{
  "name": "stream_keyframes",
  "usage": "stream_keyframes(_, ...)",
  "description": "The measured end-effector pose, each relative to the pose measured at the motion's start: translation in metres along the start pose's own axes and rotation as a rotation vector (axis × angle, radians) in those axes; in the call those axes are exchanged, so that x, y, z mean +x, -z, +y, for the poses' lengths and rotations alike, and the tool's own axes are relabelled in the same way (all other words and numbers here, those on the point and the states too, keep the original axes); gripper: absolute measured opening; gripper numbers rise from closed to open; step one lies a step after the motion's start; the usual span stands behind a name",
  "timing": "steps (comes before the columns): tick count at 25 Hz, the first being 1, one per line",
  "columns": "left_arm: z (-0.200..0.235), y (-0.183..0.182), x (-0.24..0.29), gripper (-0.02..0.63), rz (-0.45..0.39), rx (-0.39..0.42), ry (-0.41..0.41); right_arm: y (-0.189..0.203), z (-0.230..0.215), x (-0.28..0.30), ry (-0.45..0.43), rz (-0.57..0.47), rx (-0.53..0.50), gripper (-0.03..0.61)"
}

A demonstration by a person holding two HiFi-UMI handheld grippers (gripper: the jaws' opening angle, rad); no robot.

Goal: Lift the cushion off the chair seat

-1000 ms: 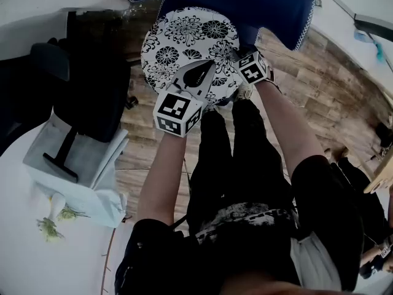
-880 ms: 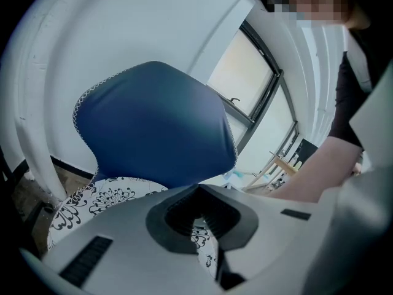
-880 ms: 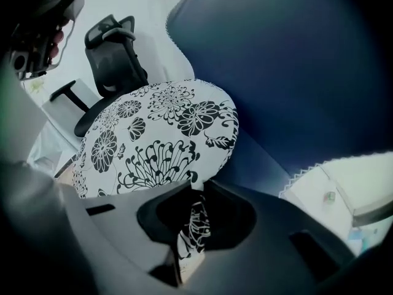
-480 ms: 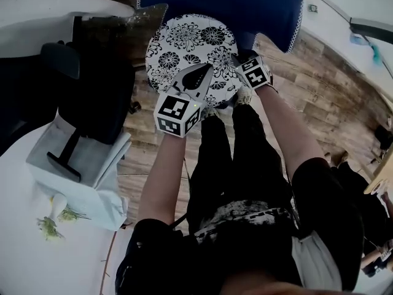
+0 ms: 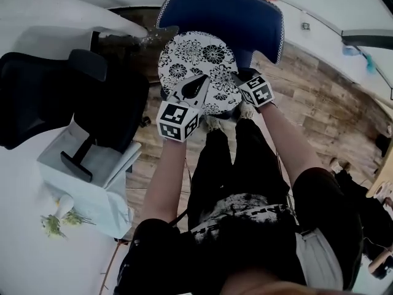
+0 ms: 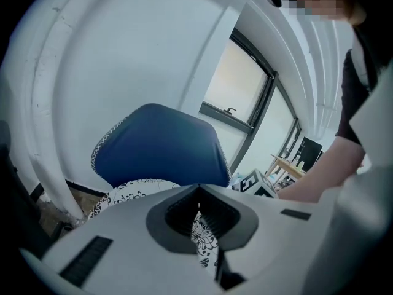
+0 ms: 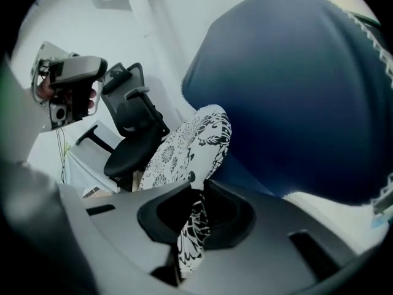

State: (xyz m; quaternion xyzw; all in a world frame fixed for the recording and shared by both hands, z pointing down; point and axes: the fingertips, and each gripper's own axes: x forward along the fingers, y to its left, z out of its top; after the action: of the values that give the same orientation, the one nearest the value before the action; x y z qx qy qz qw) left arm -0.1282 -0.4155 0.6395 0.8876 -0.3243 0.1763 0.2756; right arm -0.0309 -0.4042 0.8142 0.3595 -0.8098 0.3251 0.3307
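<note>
The round white cushion [image 5: 199,69] with black flower print hangs in front of the blue chair [image 5: 227,14], held at its near rim from both sides. My left gripper [image 5: 198,86] is shut on the cushion's left near edge; in the left gripper view the printed cloth [image 6: 202,241] is pinched between its jaws. At the right near edge my right gripper [image 5: 238,78] is shut on the cushion too, and the right gripper view shows the cloth [image 7: 191,232] caught between its jaws, with the cushion [image 7: 187,146] spreading beyond and the blue chair back [image 7: 295,91] behind it.
A black office chair [image 5: 73,94] stands at the left, next to a white table [image 5: 37,238] with a pale box [image 5: 92,171] and a small sprig of flowers [image 5: 55,223]. Wooden floor [image 5: 313,103] lies to the right. The person's legs [image 5: 236,158] stand just behind the chair.
Both grippers have risen with the cushion held between them. The cushion has come up off the seat, and more of the blue chair shows behind it.
</note>
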Motion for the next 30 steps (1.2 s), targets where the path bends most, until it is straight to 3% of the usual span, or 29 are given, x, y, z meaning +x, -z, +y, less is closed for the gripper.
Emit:
stream_keyframes(8, -0.022, -0.034, -0.045, 0.015, -0.018, 0.065, 0.001, -0.049, 0.046, -0.065, -0.019, -0.083, -0.073, 0.046)
stream_keyframes(22, -0.031, -0.104, -0.100, 0.014, -0.148, 0.157, -0.009, -0.161, 0.076, -0.187, 0.079, -0.358, -0.109, 0.046)
stream_keyframes(30, -0.033, -0.135, -0.130, 0.015, -0.216, 0.214, -0.026, -0.219, 0.105, -0.260, 0.107, -0.567, -0.147, 0.046)
